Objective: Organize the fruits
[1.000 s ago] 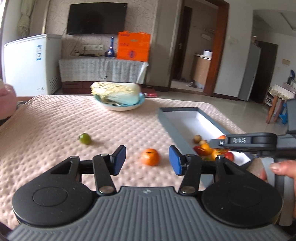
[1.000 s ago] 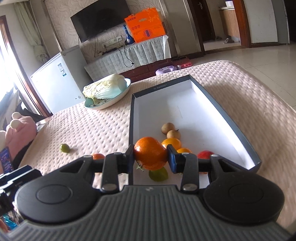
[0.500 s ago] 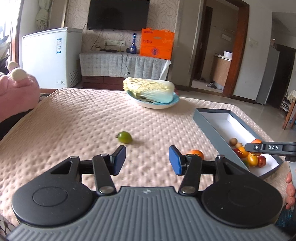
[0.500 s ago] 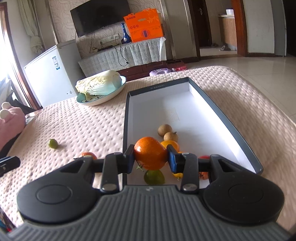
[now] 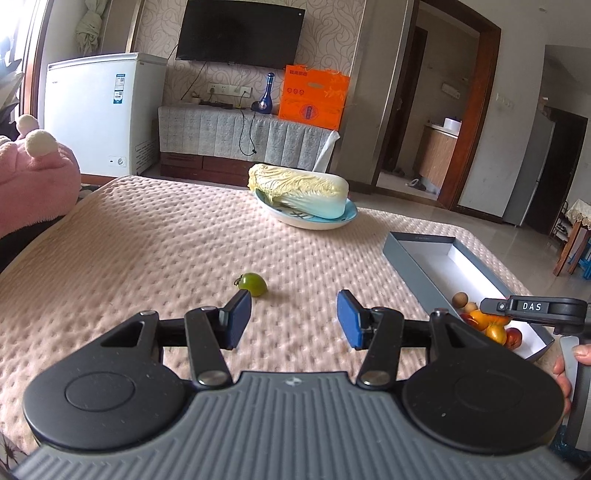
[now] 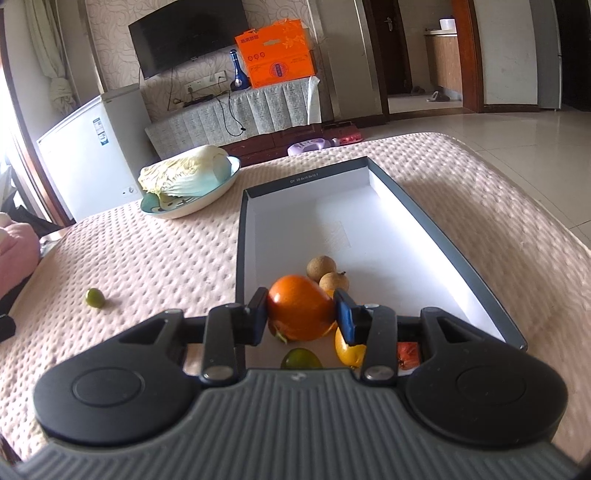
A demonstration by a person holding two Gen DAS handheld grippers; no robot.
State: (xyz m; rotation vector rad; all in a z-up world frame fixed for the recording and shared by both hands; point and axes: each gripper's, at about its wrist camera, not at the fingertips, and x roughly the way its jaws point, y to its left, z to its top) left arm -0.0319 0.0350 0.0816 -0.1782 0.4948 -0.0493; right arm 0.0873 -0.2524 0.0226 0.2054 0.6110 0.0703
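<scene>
Left gripper (image 5: 293,319) swung toward green fruit (image 5: 253,283), fingers wide — right gripper (image 6: 300,314) clamps orange (image 6: 300,313), quilted table (image 5: 147,236).

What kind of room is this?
Probably a living room in a home: a flat TV hangs on the wall, a white chest freezer stands beside it, and a padded table holds a cabbage.

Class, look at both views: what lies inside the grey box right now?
Inside the grey box lie two brown longans, a yellow-orange fruit, a green fruit and a red fruit. The right gripper, holding an orange, covers whatever lies beneath it.
</scene>
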